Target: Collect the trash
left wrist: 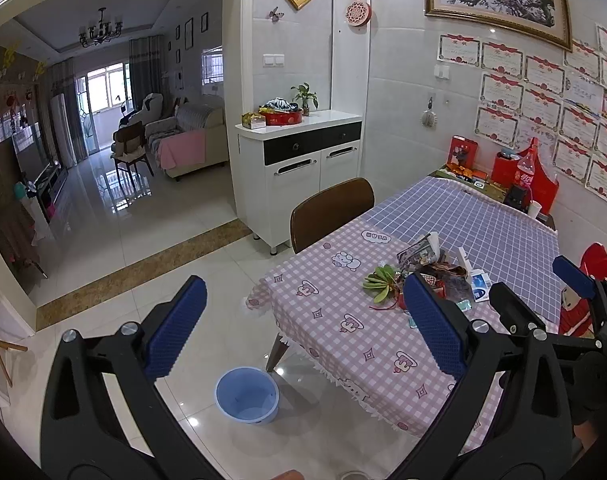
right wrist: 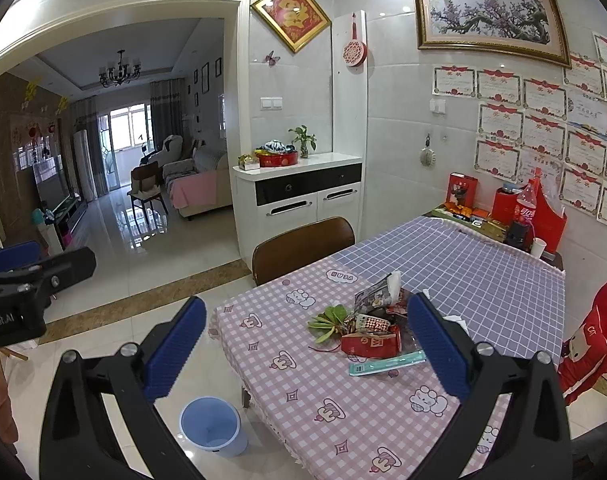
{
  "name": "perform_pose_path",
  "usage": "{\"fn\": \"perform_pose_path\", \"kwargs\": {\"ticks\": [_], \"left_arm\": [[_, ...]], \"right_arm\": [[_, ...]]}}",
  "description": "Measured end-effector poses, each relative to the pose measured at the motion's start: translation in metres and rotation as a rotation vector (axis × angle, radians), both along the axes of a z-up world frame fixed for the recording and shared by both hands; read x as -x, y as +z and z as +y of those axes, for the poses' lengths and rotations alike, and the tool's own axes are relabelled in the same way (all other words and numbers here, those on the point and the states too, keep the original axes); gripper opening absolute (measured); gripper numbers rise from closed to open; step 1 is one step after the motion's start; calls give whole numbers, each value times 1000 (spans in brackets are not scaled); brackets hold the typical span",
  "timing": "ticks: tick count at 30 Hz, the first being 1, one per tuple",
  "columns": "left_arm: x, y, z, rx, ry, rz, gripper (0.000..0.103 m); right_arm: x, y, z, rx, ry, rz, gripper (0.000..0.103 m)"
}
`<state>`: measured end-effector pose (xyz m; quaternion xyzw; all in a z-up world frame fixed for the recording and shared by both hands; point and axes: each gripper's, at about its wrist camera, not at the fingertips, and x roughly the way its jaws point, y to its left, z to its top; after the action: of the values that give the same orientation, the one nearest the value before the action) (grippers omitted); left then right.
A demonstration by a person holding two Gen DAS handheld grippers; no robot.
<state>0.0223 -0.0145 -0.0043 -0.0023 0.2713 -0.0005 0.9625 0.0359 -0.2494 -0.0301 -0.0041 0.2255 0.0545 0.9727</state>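
1. Far to the left, through a wide doorway, there is a living room with a sofa point(right wrist: 201, 176) and a shiny floor.
2. The left gripper point(left wrist: 303, 324) hangs in the air above the floor and the table's near corner. Its two blue pads are wide apart, and nothing is between them.
3. A light blue bin point(left wrist: 247, 395) stands on the white floor tiles, just beside the table's near corner. It sits upright, and its inside looks bare.
4. A white cabinet point(right wrist: 299, 196) stands against the wall past the doorway. A red tin and a small green plant sit on top of it.
5. A brown chair point(right wrist: 303, 248) is pushed in at the far side of the table.
6. The table point(right wrist: 303, 392) has a pink checked cloth on the near half and a blue checked cloth on the far half.
7. The trash pile point(right wrist: 373, 322) lies on the pink cloth, close to where the two cloths meet. It has green leaves, crumpled paper, a red packet and a long pale green wrapper.
8. The right gripper point(right wrist: 305, 348) hangs over the table, facing the pile. Its pads are wide apart too, and they do not touch the trash.
9. A cola bottle point(right wrist: 525, 206) and red boxes stand at the table's far end by the wall.
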Motion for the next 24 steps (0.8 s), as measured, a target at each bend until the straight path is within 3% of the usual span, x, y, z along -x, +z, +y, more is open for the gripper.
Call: {"fn": "perform_pose_path", "kwargs": {"ticks": [24], "left_arm": [[-8, -2, 3, -5, 10, 1, 97]], "right_arm": [[-9, -8, 2, -3, 10, 8, 99]]}}
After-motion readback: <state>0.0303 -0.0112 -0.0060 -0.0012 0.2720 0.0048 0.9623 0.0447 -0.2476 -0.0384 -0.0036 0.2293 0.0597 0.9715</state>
